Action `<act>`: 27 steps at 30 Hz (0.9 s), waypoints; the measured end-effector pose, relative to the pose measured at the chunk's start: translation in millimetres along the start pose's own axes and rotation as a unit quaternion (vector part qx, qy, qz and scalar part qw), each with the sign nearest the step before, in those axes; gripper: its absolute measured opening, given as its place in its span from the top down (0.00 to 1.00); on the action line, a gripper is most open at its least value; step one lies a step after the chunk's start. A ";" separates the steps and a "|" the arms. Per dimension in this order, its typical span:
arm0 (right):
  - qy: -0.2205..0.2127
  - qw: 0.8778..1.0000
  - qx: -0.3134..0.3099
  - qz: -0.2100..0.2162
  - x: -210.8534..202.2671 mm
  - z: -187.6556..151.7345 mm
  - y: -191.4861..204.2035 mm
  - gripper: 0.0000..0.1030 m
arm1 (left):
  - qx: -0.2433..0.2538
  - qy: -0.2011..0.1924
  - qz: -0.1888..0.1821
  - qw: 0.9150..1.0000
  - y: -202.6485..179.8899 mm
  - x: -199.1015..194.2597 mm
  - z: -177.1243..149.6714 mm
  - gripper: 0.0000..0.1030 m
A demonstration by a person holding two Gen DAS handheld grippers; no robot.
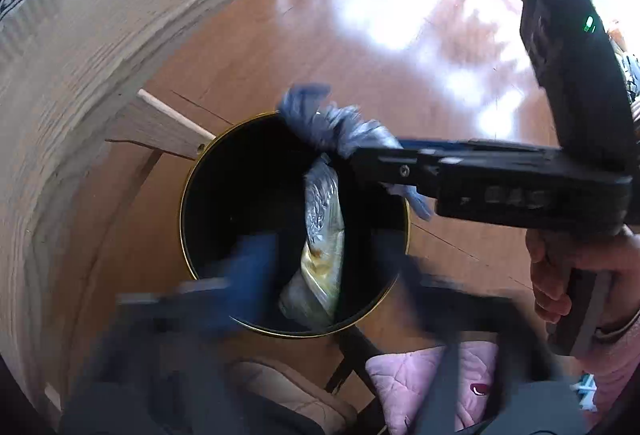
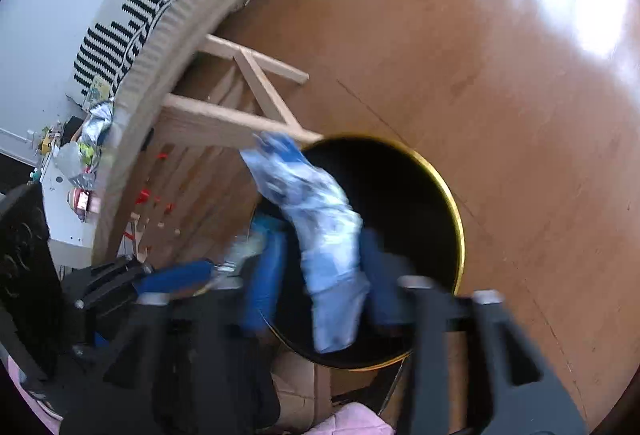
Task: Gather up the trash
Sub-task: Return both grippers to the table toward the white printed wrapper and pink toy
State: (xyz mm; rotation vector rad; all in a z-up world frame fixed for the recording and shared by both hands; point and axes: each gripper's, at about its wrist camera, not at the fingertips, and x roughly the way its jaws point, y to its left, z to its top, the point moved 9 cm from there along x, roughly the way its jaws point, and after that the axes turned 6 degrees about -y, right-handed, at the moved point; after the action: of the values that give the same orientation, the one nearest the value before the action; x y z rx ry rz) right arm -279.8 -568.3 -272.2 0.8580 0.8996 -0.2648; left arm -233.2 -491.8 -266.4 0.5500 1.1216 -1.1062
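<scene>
A black round trash bin (image 1: pixel 208 195) with a gold rim stands on the wood floor; it also shows in the right wrist view (image 2: pixel 424 203). My right gripper (image 1: pixel 360 155) reaches in from the right and is shut on the knotted top of a grey-blue trash bag (image 1: pixel 324 195), which hangs into the bin. In the right wrist view the bag (image 2: pixel 324 219) lies between my blurred blue fingers (image 2: pixel 266 283), over the bin's mouth. My left gripper (image 1: pixel 320 275) hovers over the bin's near rim, jaws apart on either side of the bag's lower end.
A light wood table top (image 1: pixel 100 35) with slanted legs (image 2: pixel 240 115) stands left of the bin. Pink slippers (image 1: pixel 420 375) are below me. Small red bits (image 2: pixel 148 195) lie under the table. Shiny wood floor (image 2: pixel 500 75) spreads to the right.
</scene>
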 end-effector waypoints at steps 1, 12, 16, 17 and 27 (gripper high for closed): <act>-0.013 1.000 0.002 -0.001 -5.4 3.7 -1.0 0.17 | 0.006 -0.010 0.003 1.000 0.6 -3.3 -0.3 0.06; -0.152 0.955 -0.078 -0.244 -75.3 49.6 -3.6 0.07 | -0.067 -0.202 0.035 0.976 33.9 -157.0 53.2 0.06; -0.178 0.928 -0.148 -0.292 -79.2 69.9 50.2 0.07 | -0.111 -0.238 0.093 0.960 108.0 -235.9 34.7 0.06; -0.180 0.930 -0.162 -0.277 -76.8 74.2 68.0 0.07 | -0.122 -0.243 0.107 0.956 126.7 -247.0 26.8 0.06; -0.172 0.945 -0.266 -0.080 -17.2 93.5 300.2 0.07 | -0.308 -0.179 0.303 0.884 376.6 -307.0 -132.5 0.06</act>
State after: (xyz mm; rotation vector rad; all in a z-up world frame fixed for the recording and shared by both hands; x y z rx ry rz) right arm -75.6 -446.1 -66.0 0.2254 0.6622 -0.2838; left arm 43.4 -105.6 -99.1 0.1481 0.8201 -0.2507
